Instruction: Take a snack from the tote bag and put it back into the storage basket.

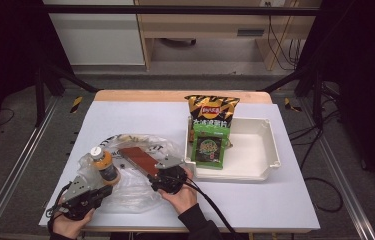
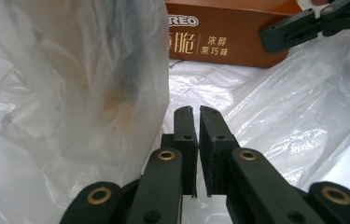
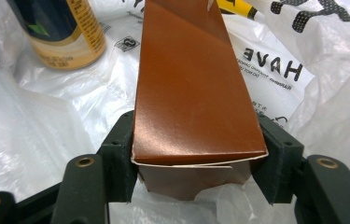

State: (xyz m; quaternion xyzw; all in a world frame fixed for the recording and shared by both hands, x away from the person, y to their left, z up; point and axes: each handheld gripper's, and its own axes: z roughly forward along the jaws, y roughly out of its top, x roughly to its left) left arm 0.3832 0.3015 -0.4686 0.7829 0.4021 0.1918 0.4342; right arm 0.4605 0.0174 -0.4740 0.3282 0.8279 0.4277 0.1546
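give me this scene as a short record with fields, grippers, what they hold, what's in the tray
right gripper: shut on the brown box, near end
left gripper: jaws nearly together, pinching the plastic bag
bottle: upright in the bag, beside the box
bag: clear, crumpled, on the table's near left
tray: white, holds a green packet and a chip bag leaning on its far rim

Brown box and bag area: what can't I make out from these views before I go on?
- Brown box: its far end runs off the top edge in the right gripper view.
- Box lettering: cut by the top edge and covered at the left by the plastic bag in the left gripper view.
- Bottle: label too small to read in the high view.
- Left gripper: whether film is pinched, unclear.
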